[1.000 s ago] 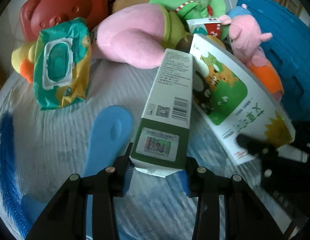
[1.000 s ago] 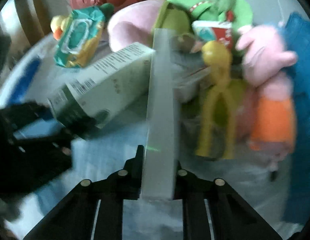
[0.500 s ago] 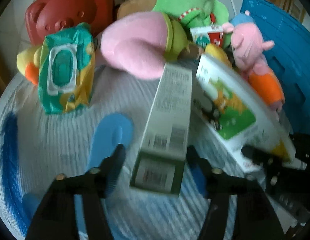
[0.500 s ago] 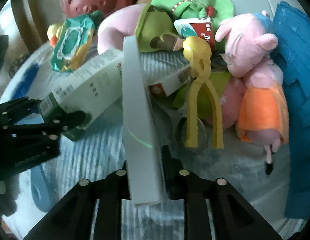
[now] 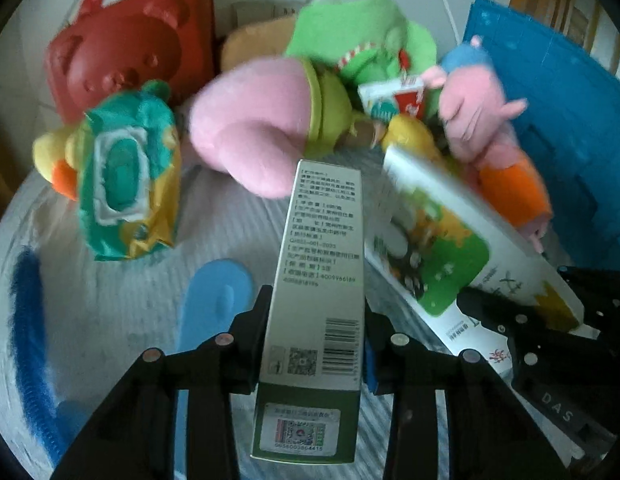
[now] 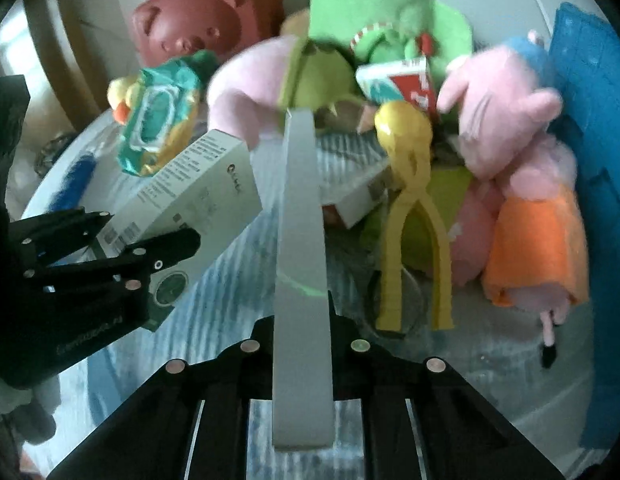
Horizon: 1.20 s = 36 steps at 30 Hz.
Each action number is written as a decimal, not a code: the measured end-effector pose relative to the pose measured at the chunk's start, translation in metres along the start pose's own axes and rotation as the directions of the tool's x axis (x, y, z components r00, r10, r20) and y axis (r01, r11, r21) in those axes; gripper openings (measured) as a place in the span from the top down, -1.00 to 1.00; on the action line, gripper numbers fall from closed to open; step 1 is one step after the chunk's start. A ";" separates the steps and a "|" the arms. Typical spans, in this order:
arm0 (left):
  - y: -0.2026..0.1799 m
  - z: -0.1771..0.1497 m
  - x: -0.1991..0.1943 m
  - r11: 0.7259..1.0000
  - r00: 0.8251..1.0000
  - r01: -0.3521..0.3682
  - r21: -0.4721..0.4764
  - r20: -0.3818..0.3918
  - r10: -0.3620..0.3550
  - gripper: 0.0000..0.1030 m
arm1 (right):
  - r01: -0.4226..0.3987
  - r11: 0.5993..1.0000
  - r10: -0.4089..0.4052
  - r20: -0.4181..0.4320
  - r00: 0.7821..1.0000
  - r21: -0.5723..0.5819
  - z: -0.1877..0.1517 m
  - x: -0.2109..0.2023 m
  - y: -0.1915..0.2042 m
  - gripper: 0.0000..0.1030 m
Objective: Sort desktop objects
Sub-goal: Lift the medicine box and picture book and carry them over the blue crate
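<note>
Left wrist view: my left fingers [image 5: 315, 344] clamp the tall green-and-white box [image 5: 319, 280], lifted near the pink plush pillow [image 5: 250, 128]; my right fingers [image 6: 302, 344] pinch the picture book [image 6: 300, 264] beside it. I'd keep both grips firm, clear of the pillow.

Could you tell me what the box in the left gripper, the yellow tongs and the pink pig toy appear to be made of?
Box in the left gripper: printed cardboard, slightly glossy, with sharp folded edges.
Yellow tongs: likely moulded plastic, smooth and shiny.
Pink pig toy: plush fabric, matte and fuzzy.
</note>
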<state>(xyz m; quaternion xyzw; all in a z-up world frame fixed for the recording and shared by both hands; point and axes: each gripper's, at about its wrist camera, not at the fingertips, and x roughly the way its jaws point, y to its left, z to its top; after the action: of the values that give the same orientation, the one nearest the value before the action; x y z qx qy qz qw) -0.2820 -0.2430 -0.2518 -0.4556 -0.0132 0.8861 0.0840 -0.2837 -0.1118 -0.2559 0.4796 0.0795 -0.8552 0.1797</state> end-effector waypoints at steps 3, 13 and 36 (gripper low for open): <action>-0.003 0.008 -0.023 1.000 0.999 0.003 -0.003 0.039 -0.003 0.29 | 0.007 1.000 -0.006 0.040 0.999 -0.021 0.001 -0.027 0.000 0.75; -0.025 0.012 -0.117 1.000 0.982 0.024 0.014 0.186 -0.026 0.30 | 0.067 0.995 -0.053 0.191 0.980 -0.070 0.008 -0.118 0.015 0.75; -0.215 0.057 -0.214 0.998 0.904 0.004 0.066 0.426 -0.032 0.29 | 0.191 0.981 -0.146 0.503 0.852 -0.039 -0.024 -0.306 -0.104 0.75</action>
<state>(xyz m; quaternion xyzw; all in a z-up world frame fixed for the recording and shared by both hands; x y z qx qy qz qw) -0.1769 -0.0629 -0.0251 -0.2476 -0.0074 0.9635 0.1014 -0.1591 0.0622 -0.0124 0.2257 0.1095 -0.9580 0.1392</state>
